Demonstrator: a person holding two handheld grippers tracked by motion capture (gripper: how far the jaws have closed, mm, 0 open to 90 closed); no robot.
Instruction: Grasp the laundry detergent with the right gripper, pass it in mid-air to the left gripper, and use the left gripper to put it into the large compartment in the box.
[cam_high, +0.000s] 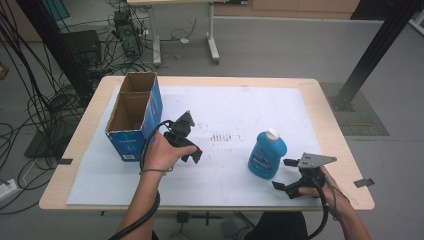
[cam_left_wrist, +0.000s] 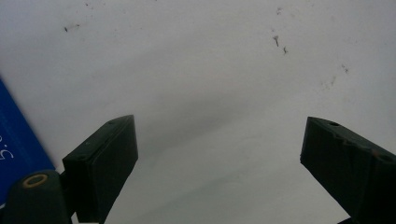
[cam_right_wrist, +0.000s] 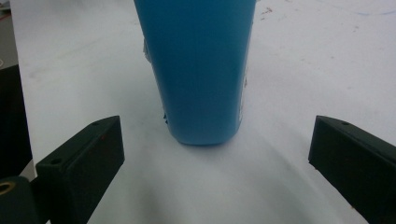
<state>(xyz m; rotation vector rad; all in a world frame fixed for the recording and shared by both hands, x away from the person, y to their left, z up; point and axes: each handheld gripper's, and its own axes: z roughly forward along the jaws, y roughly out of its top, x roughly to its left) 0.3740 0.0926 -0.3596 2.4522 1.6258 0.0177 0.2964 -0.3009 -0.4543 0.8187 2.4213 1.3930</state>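
A blue bottle (cam_high: 267, 154) with a white cap stands upright on the white sheet at the right. Just to its right, my right gripper (cam_high: 283, 173) is open, jaws aimed at the bottle. In the right gripper view the bottle (cam_right_wrist: 201, 70) rises ahead, beyond the jaw tips and not between them. An open blue cardboard box (cam_high: 135, 116) with two compartments stands at the left. My left gripper (cam_high: 192, 136) is open beside the box's right side, above bare sheet. A blue corner of the box (cam_left_wrist: 18, 140) shows at the left of the left gripper view.
The white sheet (cam_high: 230, 110) covers most of the wooden table (cam_high: 330, 125) and bears faint pen marks (cam_high: 219, 136) at its middle. Cables, stands and a black post are on the floor beyond the table.
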